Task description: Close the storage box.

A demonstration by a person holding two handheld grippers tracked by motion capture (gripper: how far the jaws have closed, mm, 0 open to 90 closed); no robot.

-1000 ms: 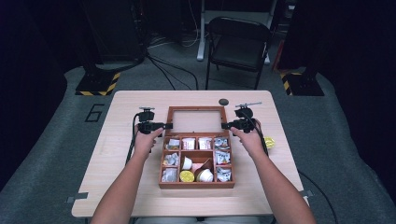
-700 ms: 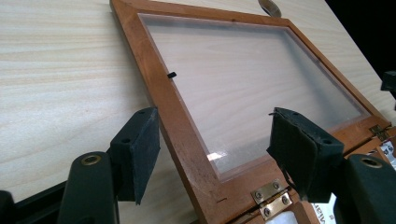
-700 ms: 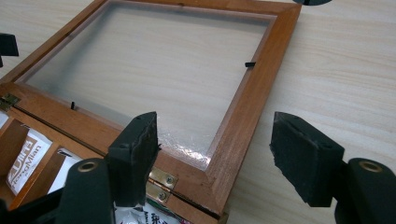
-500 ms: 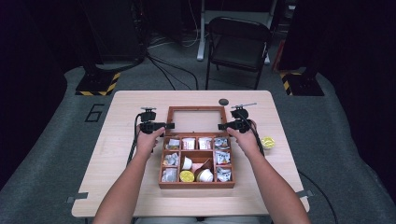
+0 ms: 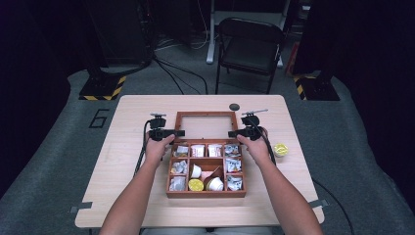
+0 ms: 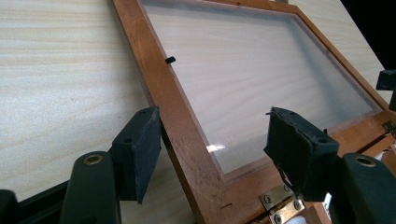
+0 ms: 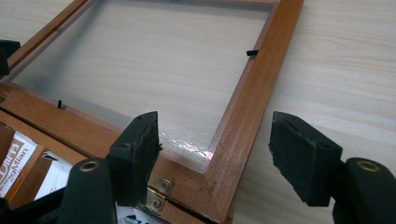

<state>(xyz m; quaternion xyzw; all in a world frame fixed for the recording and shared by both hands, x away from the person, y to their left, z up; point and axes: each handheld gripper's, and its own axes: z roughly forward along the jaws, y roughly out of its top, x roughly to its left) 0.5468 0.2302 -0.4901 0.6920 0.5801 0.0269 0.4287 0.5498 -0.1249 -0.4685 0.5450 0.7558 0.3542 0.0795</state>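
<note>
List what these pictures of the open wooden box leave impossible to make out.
- Packets in the wooden box: print too small, high view.
- Lid: far corners cut off by the edges, left gripper view.
- Hinge: partly behind the right gripper.

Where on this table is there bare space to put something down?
The table is bare left of the wooden box, and along the front edge. On the right, space lies nearer than the yellow cup. It is crowded at the open lid, where each hand-held gripper, left and right, straddles a side rail.
</note>
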